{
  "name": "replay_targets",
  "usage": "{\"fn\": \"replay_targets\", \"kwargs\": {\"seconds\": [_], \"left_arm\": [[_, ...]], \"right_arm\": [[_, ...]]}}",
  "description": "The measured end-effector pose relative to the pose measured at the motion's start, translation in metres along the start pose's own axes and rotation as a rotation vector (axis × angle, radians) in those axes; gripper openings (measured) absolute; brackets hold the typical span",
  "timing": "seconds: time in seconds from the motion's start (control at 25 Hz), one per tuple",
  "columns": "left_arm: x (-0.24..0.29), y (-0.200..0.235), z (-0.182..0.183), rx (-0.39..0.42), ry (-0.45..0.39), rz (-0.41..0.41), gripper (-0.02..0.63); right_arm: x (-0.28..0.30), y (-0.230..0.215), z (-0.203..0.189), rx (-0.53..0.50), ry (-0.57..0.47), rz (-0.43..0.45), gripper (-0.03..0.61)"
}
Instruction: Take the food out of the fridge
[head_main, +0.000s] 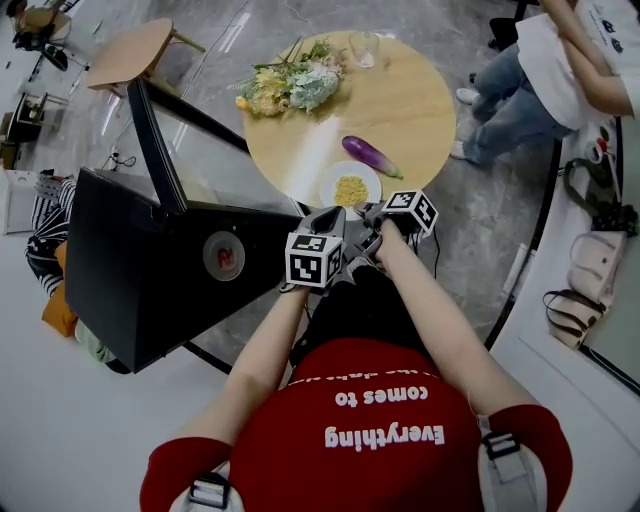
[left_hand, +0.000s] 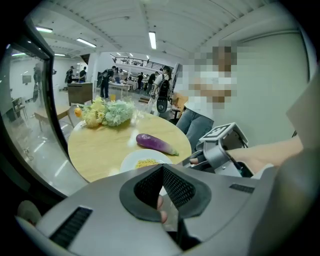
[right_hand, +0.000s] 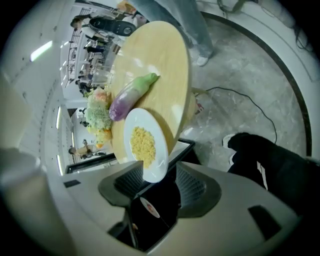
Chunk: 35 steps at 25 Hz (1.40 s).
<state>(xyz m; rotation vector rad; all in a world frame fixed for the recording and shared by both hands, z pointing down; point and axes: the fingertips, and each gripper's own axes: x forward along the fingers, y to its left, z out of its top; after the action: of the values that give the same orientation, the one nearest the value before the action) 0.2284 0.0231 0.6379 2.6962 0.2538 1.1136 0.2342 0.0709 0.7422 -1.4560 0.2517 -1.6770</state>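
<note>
A white plate (head_main: 364, 178) of yellow crumbly food (head_main: 349, 189) lies at the near edge of the round wooden table (head_main: 400, 110), beside a purple eggplant (head_main: 370, 156). My right gripper (head_main: 371, 216) is at the plate's near rim. In the right gripper view it (right_hand: 161, 178) stands open, with the plate rim (right_hand: 159, 150) between the pads and clear of both. My left gripper (head_main: 335, 216) hovers just left of it, short of the plate. Its pads (left_hand: 162, 175) meet with nothing between them. The black fridge (head_main: 150, 270) stands at the left with its glass door (head_main: 200, 150) swung open.
A bunch of flowers (head_main: 292, 85) and a clear glass (head_main: 364, 48) sit at the table's far side. A person (head_main: 540, 80) sits beyond the table on the right. Bags (head_main: 585, 280) lie along the right wall. A small wooden table (head_main: 130, 50) stands far left.
</note>
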Motion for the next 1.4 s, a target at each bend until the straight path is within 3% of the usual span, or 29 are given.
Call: {"fn": "replay_targets", "kwargs": {"seconds": [0.12,0.16,0.2,0.32,0.44,0.64,0.88,1.0,1.16,1.4], "left_arm": [[0.000,0.001,-0.004,-0.013,0.000,0.002,0.005],[0.000,0.001,-0.005,-0.017,-0.003,0.002,0.005],[0.000,0.000,-0.005,-0.019,-0.006,0.001,0.005],[-0.002,-0.004,-0.003,-0.019,-0.015,-0.012,0.005],[-0.004,-0.008,0.000,-0.010,-0.021,-0.022,0.005],[-0.013,-0.013,0.004,0.008,-0.039,-0.025,0.005],[-0.042,-0.024,0.008,-0.015,-0.087,-0.046,0.005],[-0.059,-0.021,0.010,-0.021,-0.117,-0.038,0.005],[-0.085,-0.004,-0.001,-0.060,-0.159,-0.003,0.005],[-0.137,0.035,-0.020,-0.160,-0.229,0.095,0.005]], "right_arm": [[-0.016,-0.007,-0.007,0.071,-0.010,0.039,0.177],[-0.022,-0.004,-0.009,0.091,-0.024,0.096,0.044],[-0.028,0.004,-0.008,0.120,-0.040,0.191,0.011],[-0.045,0.033,-0.005,0.226,-0.063,0.516,0.011],[-0.061,0.045,-0.009,0.214,-0.051,0.626,0.011],[-0.079,0.055,-0.030,0.128,-0.011,0.653,0.011],[-0.097,0.058,-0.064,0.100,0.015,0.651,0.011],[-0.099,0.065,-0.072,0.024,0.014,0.681,0.011],[-0.090,0.077,-0.096,-0.101,0.076,0.719,0.011],[-0.064,0.093,-0.152,-0.216,0.224,0.694,0.011]]}}
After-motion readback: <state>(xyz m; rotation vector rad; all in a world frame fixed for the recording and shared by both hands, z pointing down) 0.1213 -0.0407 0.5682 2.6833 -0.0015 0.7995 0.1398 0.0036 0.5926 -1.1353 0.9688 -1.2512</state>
